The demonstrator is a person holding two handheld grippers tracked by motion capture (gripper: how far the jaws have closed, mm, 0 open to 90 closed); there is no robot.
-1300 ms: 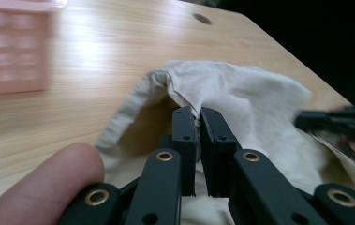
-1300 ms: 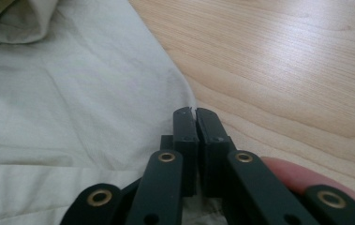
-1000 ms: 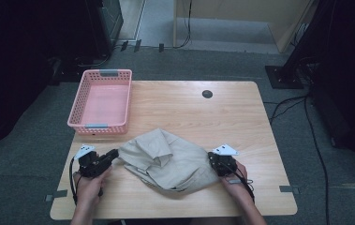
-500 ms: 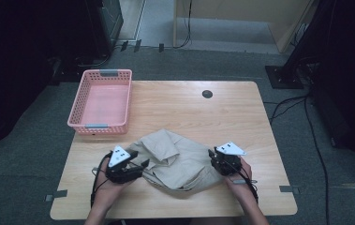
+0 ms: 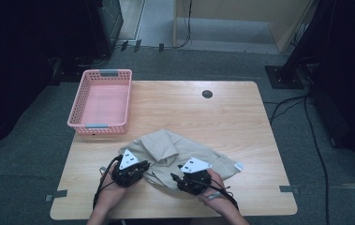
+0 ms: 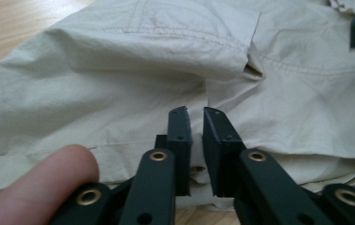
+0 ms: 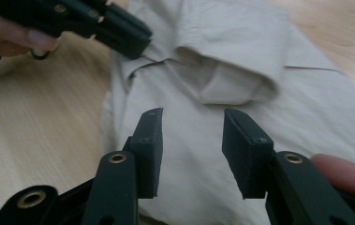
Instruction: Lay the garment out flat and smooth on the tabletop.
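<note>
Beige shirt lies crumpled on the wooden table near its 6 o'clock edge, a pink basket at 10 o'clock. Left gripper sits at the shirt's 8 o'clock edge, right gripper at its 5 o'clock edge.

Left gripper view: the jaws have just been closing and stand nearly together, seemingly pinching a fold of the hem (the gripping step, I judge).

Right gripper view: the jaws have just been opening, spread above the cloth with nothing gripped. Next it needs a fresh edge to pinch.

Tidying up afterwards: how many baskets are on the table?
1. The pink basket sits at the table's far left corner, apart from the beige shirt; it looks empty.
</note>
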